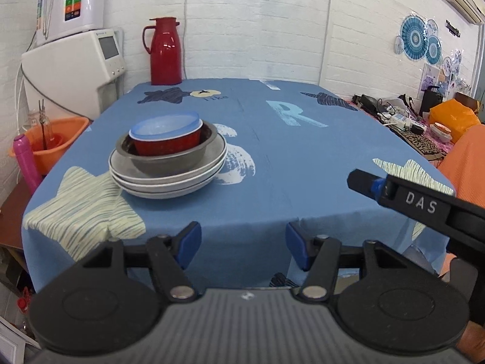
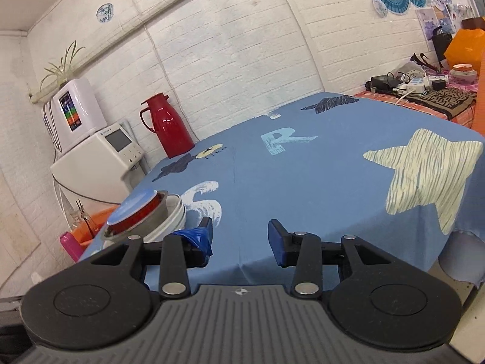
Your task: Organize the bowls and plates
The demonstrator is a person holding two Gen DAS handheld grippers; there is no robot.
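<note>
A stack of dishes stands on the blue tablecloth: white plates at the bottom, a grey metal bowl on them, a red bowl inside it and a pale blue bowl on top. My left gripper hangs open in front of the table's near edge, right of the stack, with nothing between its fingers. In the right wrist view the stack sits at the lower left, and my right gripper is open and empty beside it.
A red thermos jug stands at the table's far left corner. White appliances, an orange basin and a pink bottle are left of the table. A cluttered side table is at the right. An orange sleeve shows at the right edge.
</note>
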